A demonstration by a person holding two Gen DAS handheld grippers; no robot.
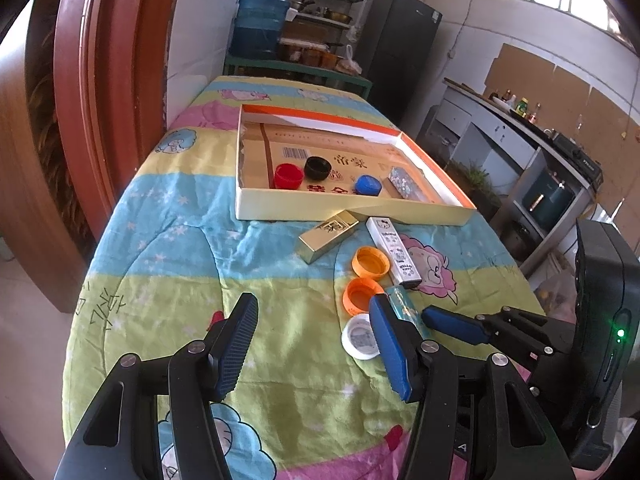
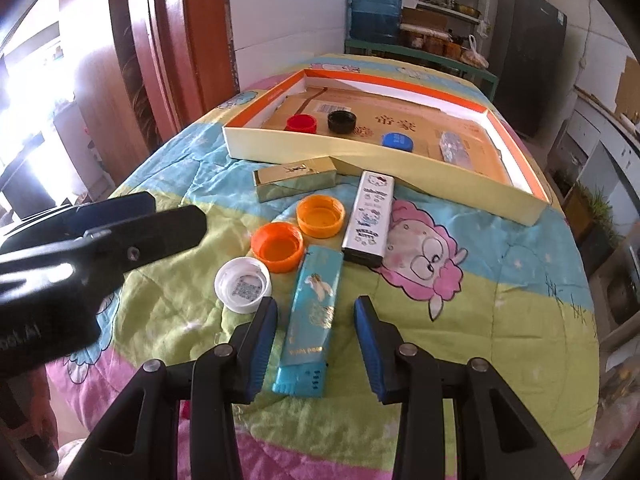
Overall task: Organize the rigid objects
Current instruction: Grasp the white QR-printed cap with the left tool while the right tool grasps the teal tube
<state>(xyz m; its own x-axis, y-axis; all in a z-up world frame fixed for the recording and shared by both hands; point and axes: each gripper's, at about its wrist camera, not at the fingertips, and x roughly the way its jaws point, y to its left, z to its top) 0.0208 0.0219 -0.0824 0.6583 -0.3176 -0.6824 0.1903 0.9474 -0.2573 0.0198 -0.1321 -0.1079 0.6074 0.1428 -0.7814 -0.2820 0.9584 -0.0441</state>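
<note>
Teal box (image 2: 310, 320): lies flat on the cartoon bedsheet (image 2: 500, 300), well short of the tray (image 2: 400, 168), just beside the white cap (image 2: 243, 284).
Long axis: runs roughly along the right gripper's (image 2: 316, 344) fingers, pointing toward the tray.
Right jaws: open wide, one finger each side of the teal box's near half, apparently not touching it.
Left gripper (image 1: 316, 344): jaws open, empty, farther from the teal box, over bare sheet.
Nearer hand: the right.
Coming move (judgement): close across the narrow width, lift, carry to the tray.
Already in tray: red cap (image 2: 302, 123), black cap (image 2: 342, 121), blue cap (image 2: 397, 141), a patterned box (image 2: 454, 148).
</note>
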